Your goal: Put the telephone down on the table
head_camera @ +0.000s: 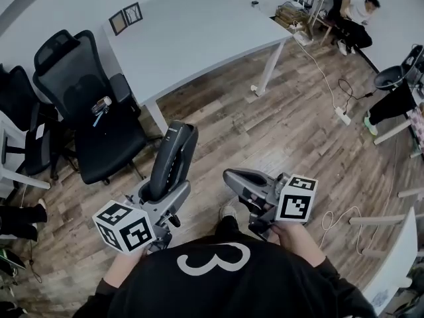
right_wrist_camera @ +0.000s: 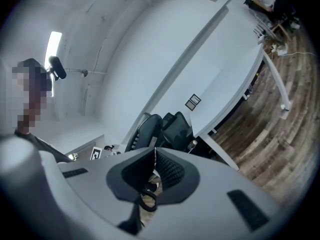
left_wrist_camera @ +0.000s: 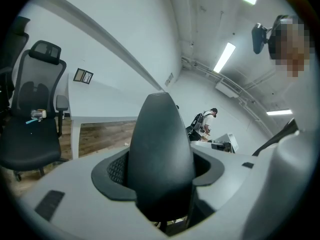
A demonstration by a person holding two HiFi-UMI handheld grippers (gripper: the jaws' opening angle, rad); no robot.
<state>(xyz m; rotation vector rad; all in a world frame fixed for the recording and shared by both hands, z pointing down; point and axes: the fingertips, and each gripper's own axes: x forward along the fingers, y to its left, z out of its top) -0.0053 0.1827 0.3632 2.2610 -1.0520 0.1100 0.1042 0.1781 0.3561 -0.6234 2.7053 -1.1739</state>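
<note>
Head view, left gripper (head_camera: 161, 195) clamped on telephone (head_camera: 173, 156), right gripper (head_camera: 230, 177) jaws together, white table (head_camera: 199, 25) well apart

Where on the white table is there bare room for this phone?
Nearly the whole table top is bare: the broad stretch from the two frames at its left corner to the small dark thing on the far right edge. The near edge is free. Crowding is on its left, where black chairs stand.
</note>
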